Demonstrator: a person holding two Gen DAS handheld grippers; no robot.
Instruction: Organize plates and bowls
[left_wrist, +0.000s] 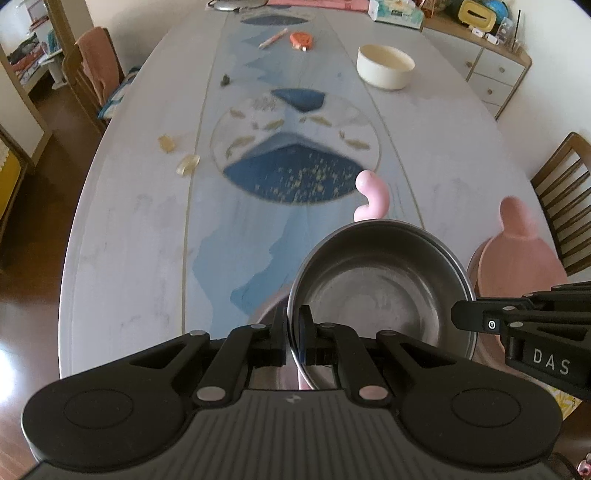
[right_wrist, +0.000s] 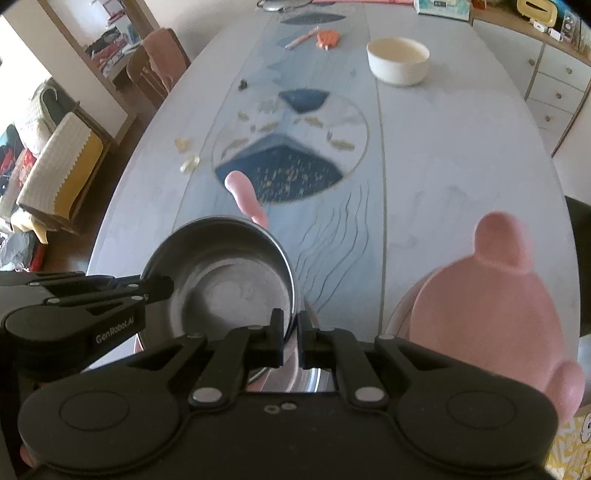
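Note:
A steel bowl (left_wrist: 384, 295) (right_wrist: 225, 280) is held between both grippers near the table's front edge. My left gripper (left_wrist: 293, 321) (right_wrist: 162, 286) is shut on its left rim. My right gripper (right_wrist: 290, 325) (left_wrist: 458, 319) is shut on its right rim. Something pink shows under the bowl, and a curved pink piece (left_wrist: 373, 199) (right_wrist: 247, 199) sticks out beyond its far rim. Whether the two are joined I cannot tell. A pink bear-shaped plate (left_wrist: 517, 254) (right_wrist: 487, 306) lies to the right. A cream bowl (left_wrist: 386, 66) (right_wrist: 399, 61) stands upright at the far right of the table.
The table (left_wrist: 129, 240) wears a blue patterned runner. Small amber pieces (left_wrist: 188, 164), an orange item (left_wrist: 301, 40) and a pink pen (left_wrist: 273, 38) lie on it. Wooden chairs (left_wrist: 561, 199) stand at both sides, and a drawer cabinet (left_wrist: 495, 74) stands at the far right.

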